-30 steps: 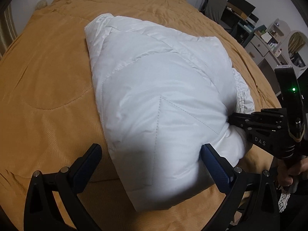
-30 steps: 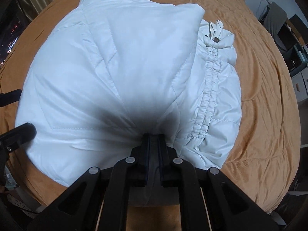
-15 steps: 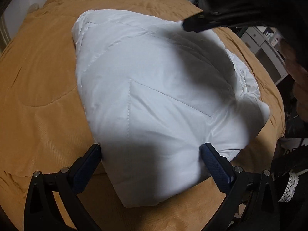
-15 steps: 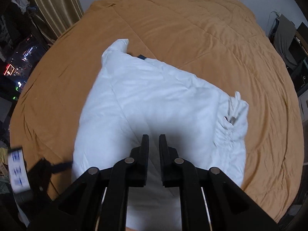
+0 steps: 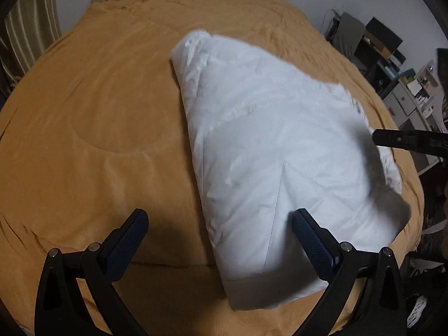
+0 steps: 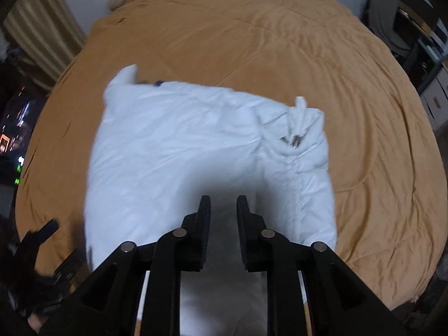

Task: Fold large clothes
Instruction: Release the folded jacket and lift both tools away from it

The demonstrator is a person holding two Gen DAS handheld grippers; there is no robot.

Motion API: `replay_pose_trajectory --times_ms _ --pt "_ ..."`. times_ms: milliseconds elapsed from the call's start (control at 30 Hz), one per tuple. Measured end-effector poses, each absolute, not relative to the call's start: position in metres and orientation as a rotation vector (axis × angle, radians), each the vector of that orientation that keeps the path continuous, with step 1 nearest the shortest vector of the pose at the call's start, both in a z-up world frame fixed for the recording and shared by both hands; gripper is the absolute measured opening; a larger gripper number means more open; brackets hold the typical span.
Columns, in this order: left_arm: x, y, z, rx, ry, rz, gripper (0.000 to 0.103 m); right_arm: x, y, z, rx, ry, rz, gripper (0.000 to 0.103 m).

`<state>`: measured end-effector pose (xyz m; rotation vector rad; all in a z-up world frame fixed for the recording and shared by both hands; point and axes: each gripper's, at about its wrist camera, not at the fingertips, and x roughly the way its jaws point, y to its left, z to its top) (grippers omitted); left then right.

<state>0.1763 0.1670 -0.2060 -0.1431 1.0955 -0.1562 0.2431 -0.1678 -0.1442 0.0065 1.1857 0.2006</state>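
A white puffy jacket (image 5: 280, 151) lies folded in a thick bundle on the orange bedspread (image 5: 98, 112). My left gripper (image 5: 221, 224) is open wide above the bundle's near left edge, its right finger (image 5: 308, 232) over the jacket and its left finger over bare bedspread. In the right wrist view the jacket (image 6: 179, 151) shows a gathered hem with a drawstring (image 6: 296, 128) on its right side. Above the near part of the jacket hangs my right gripper (image 6: 224, 204), jaws opening, a narrow gap and nothing between them. The right gripper's fingertips (image 5: 392, 140) reach in over the jacket's right side.
The bed (image 6: 280, 28) fills most of both views. A desk with shelves and clutter (image 5: 397, 64) stands past its right side, with striped curtains (image 6: 36, 30) at the far left. A pale round object (image 6: 116, 0) sits at the bed's far edge. The left gripper (image 6: 42, 238) shows at lower left.
My right gripper let go of the jacket's near edge, rose and parted its jaws. The left gripper shifted left, so the jacket now lies to the right between its fingers.
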Motion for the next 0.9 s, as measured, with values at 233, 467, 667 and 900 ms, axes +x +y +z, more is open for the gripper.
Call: replay_pose_trajectory --times_ms 233,467,667,900 --pt "0.168 0.149 -0.203 -0.019 1.147 -0.218 0.103 0.189 -0.164 -0.187 -0.186 1.443 0.200 0.041" --pt "0.163 0.144 -0.175 0.068 1.291 -0.125 0.102 0.159 -0.204 -0.185 -0.246 1.619 -0.066 0.073" --pt "0.153 0.161 -0.070 -0.036 1.301 -0.002 0.103 0.125 -0.185 -0.114 -0.070 1.555 0.007 0.093" --pt "0.101 0.147 0.029 -0.220 1.176 0.033 0.103 0.080 -0.159 -0.018 -0.036 1.244 0.096 0.103"
